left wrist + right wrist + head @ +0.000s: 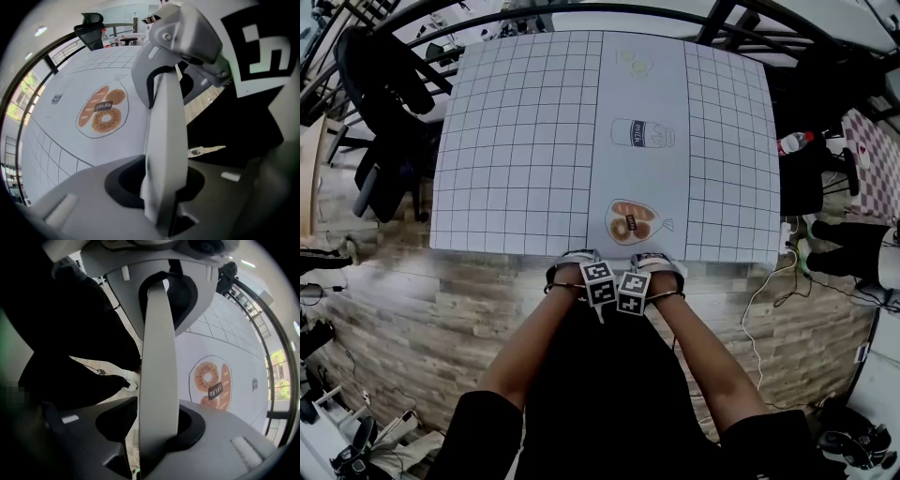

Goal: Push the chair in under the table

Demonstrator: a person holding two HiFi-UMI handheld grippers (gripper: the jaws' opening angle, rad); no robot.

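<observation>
At the desk (534,141) edge, left tongs (570,270) and right tongs (664,270) stand parted, empty; the chair (600,394) is probably stiff: push its backrest.

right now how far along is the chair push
Nothing clearly done. In hand: left hand-held gripper and right hand-held gripper hang together at the table's near edge; the dark mass below could be chair or clothing. Left: black chair beside the table's left edge, not under.

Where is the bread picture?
In the head view, the bread picture lies on the table, at the middle of its near edge. The milk picture is just beyond it.
</observation>
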